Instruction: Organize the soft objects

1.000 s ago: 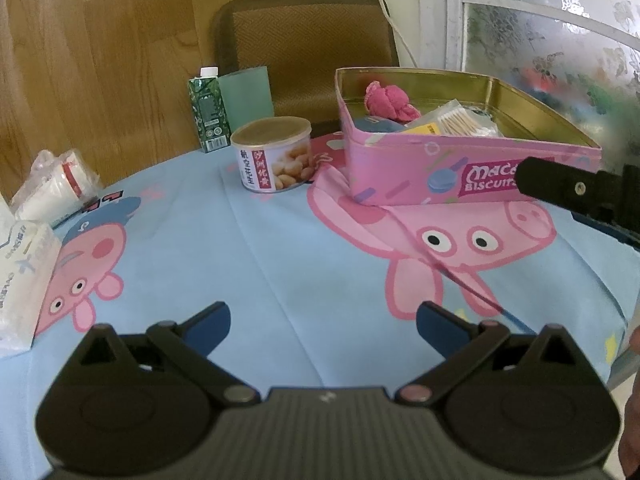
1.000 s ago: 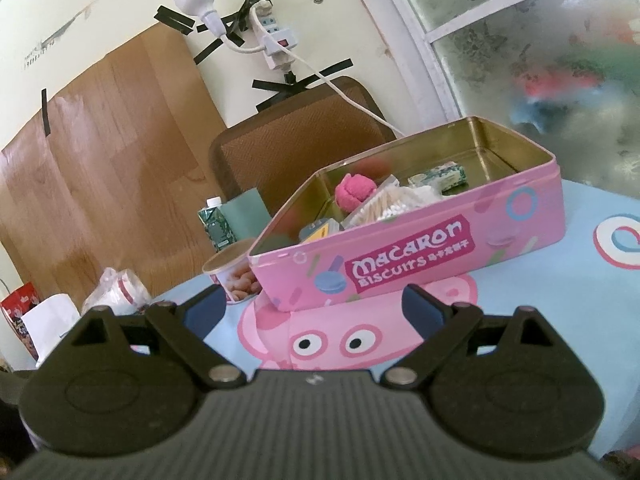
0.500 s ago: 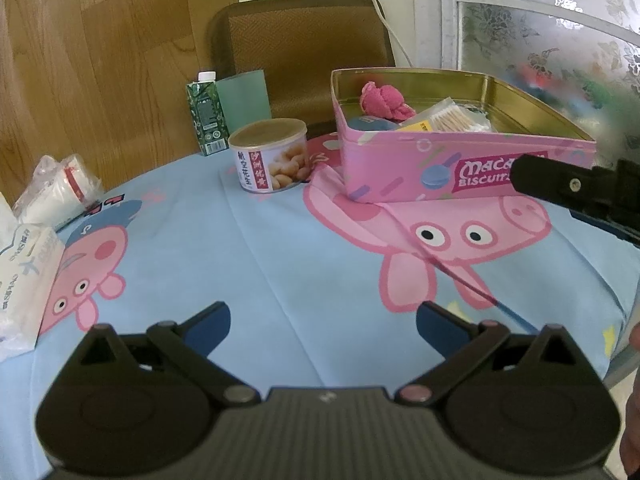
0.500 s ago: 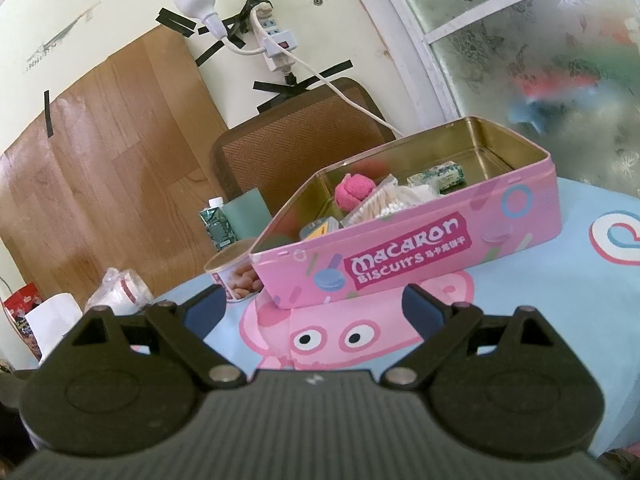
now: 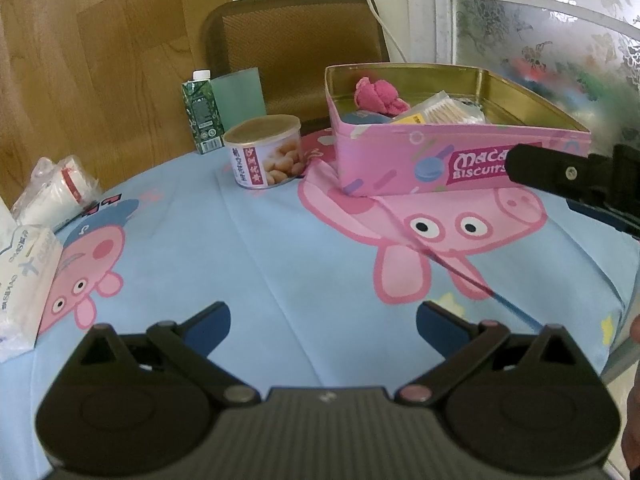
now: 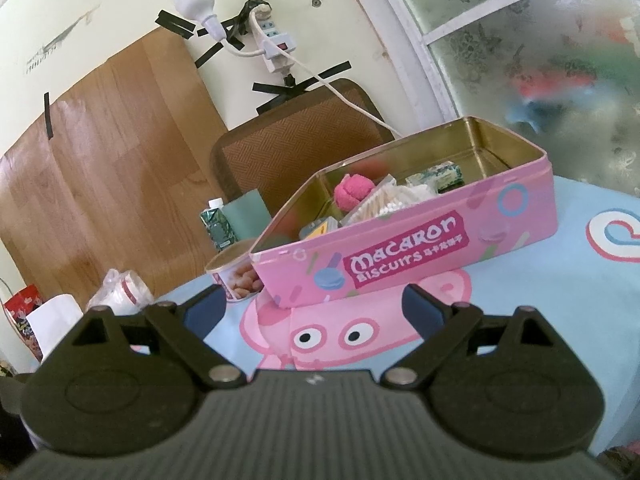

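Grippers both empty, jaws spread wide. Left gripper point(image 5: 323, 322) hovers over bare blue cartoon-pig tablecloth point(image 5: 248, 248), nothing between its blue pads. Right gripper point(image 6: 314, 306) also apart, aimed at the front wall of the pink rectangular "Macaron Biscuits" metal tin point(image 6: 404, 258).

Task things: in the left wrist view the tin point(image 5: 420, 160) is at 1 o'clock from the left gripper, well apart. Inside it a pink balled-up soft cloth point(image 5: 378, 96) lies toward the far-left corner, just beside a clear pack of cotton swabs point(image 5: 444, 110). From the right wrist view the cloth point(image 6: 354, 194) is at 12 o'clock, with a small green-and-white printed packet point(image 6: 438, 174) further right in the tin. White plastic-wrapped tissue pack point(image 5: 24, 284) lies at 9 o'clock at the table edge, a crinkled clear bag of white items point(image 5: 56, 192) at 10 o'clock, both outside the tin.

Other stuff: round peanut can with a paper label point(image 5: 266, 152) near the tin's left corner, green drink carton with a white cap point(image 5: 202, 114) behind it at 11 o'clock.

Risks, my read: right gripper sits low against the tin wall, so pushing forward could shove the light tin across the cloth toward the can. A left reach for the tissue pack risks nudging it off the edge; slick wrap may slip. Tablecloth wrinkles could snag a fingertip.
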`<state>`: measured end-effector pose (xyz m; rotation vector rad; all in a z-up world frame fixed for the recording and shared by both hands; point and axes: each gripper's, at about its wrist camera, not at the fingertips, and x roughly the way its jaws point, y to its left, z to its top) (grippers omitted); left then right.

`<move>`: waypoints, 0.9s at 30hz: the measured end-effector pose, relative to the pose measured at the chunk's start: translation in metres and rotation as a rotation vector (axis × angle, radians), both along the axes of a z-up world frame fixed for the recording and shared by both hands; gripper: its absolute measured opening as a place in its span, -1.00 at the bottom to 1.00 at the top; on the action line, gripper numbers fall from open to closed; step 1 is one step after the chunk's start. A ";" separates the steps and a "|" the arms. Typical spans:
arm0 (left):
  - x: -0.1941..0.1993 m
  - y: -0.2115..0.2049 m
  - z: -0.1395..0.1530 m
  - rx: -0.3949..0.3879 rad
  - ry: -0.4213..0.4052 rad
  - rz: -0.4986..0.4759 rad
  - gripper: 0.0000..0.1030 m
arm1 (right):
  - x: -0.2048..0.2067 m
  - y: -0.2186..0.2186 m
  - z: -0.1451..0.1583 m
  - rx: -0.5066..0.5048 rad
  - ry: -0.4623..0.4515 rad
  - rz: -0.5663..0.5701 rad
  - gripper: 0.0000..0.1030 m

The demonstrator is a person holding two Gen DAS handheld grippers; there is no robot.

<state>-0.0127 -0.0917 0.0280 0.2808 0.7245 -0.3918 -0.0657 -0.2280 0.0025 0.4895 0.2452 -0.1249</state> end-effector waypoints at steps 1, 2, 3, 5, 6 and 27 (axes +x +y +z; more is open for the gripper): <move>0.000 0.000 0.000 0.001 0.001 -0.001 0.99 | 0.000 0.000 0.000 0.000 0.001 0.000 0.87; 0.000 0.000 0.000 0.001 0.001 -0.001 0.99 | 0.000 0.000 0.000 0.000 0.001 0.000 0.87; 0.000 0.000 0.000 0.002 0.001 -0.003 0.99 | 0.001 0.000 0.000 0.000 0.001 0.000 0.87; 0.001 0.001 -0.001 0.003 0.001 -0.005 0.99 | 0.001 0.000 0.000 -0.001 -0.001 -0.001 0.87; 0.001 0.000 -0.001 0.004 0.001 -0.005 0.99 | 0.001 0.000 0.000 -0.001 -0.002 -0.002 0.87; 0.002 -0.003 -0.007 0.015 0.016 -0.012 0.99 | 0.002 -0.005 -0.004 0.018 0.002 -0.013 0.87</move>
